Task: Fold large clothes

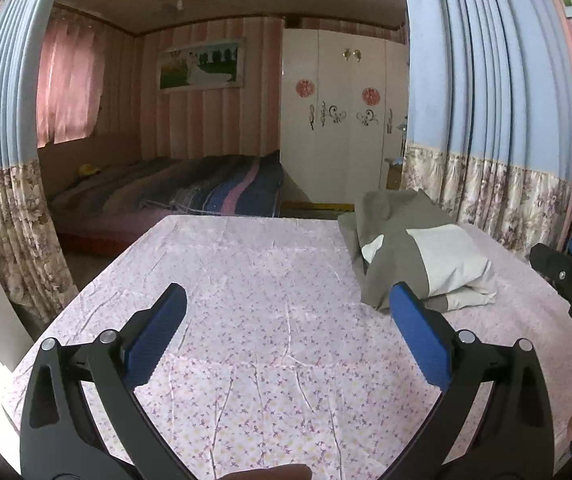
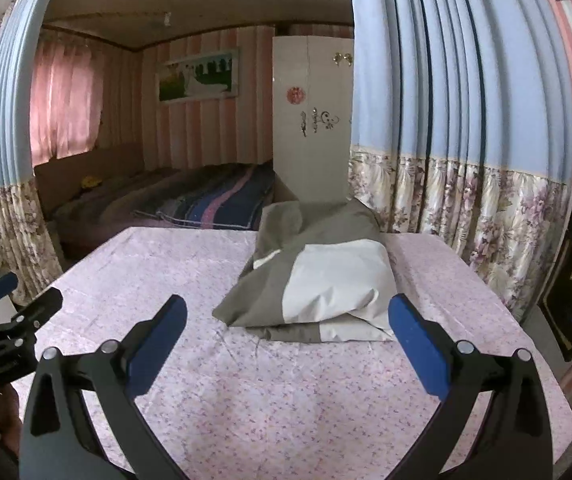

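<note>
Garment [image 2: 318, 280] lies bundled beyond both level, spread, empty tongs [image 2: 286, 332].

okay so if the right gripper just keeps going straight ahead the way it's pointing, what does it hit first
Most likely the grey and white garment bunched on the floral-covered table. The right gripper is open and empty, and the garment's near edge lies just ahead between its fingers. Depth is hard to judge; angled downward, it could meet the table first.
</note>
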